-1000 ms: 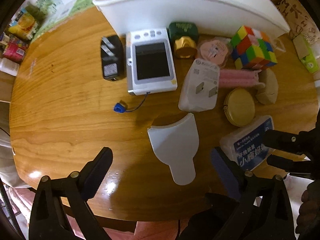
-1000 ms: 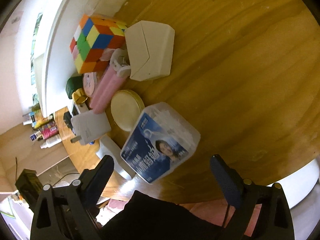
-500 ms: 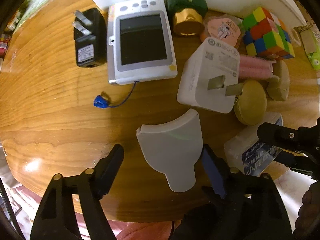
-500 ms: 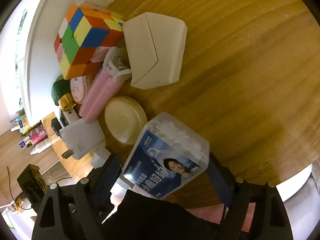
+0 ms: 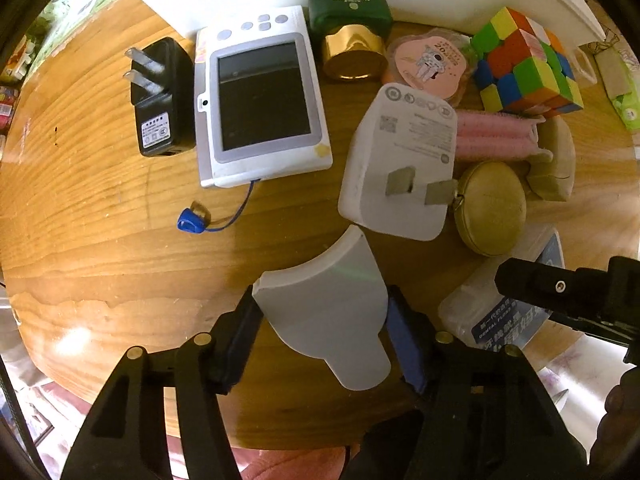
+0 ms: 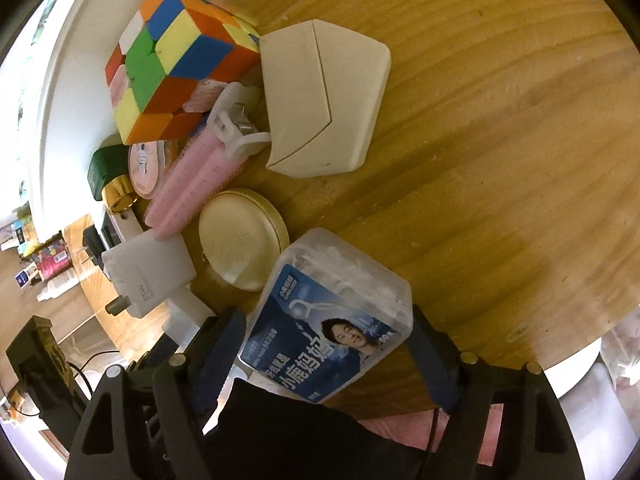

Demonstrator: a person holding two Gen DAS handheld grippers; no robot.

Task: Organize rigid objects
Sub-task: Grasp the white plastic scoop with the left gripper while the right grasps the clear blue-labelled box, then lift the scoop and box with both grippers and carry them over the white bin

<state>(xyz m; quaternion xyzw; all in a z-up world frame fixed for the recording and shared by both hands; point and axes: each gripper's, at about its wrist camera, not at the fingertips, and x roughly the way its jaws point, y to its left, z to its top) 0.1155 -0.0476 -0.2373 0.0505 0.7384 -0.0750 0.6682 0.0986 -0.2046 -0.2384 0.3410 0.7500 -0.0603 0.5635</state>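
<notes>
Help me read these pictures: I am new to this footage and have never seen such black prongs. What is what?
No robot: a person carries two hand-held grippers, each with a fisheye camera looking along its two fingers. The left hand-held gripper, pointing down at the round wooden table, has just been closing around the flat white fan-shaped plastic piece. The right hand-held gripper has just been closing around the clear dental floss box with the blue label. Nearby lie a colourful puzzle cube, a white plug adapter and a white handheld screen device.
</notes>
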